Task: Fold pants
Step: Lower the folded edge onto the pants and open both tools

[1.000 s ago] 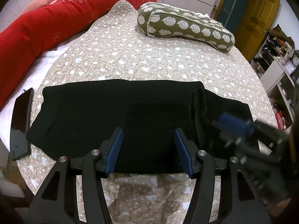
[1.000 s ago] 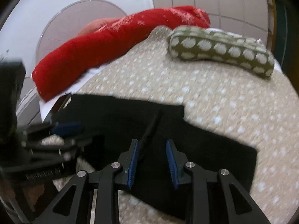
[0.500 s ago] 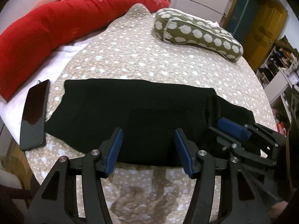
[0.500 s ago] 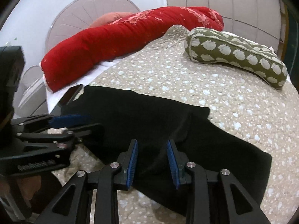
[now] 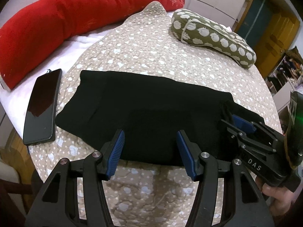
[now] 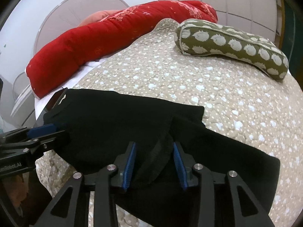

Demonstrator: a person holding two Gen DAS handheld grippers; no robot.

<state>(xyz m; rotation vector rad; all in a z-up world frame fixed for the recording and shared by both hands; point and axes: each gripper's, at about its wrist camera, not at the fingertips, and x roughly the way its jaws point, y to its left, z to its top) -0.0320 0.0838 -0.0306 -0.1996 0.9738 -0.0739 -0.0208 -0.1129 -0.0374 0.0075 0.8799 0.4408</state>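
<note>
Left wrist view shows the left gripper [image 5: 150, 152] with its jaws wide apart, empty, hovering at the near edge of the black pants [image 5: 151, 113], which lie folded on the quilt [image 5: 151, 56] just ahead. To its right the right gripper [image 5: 244, 124] reaches onto the cloth; its fingertips are hard to make out against the black. Right wrist view shows that gripper [image 6: 154, 162] partly spread, a raised fold of pants [image 6: 113, 123] between the blue pads; whether they touch it is unclear. A phone [image 5: 41, 107] lies left, half hidden behind the pants from the right.
</note>
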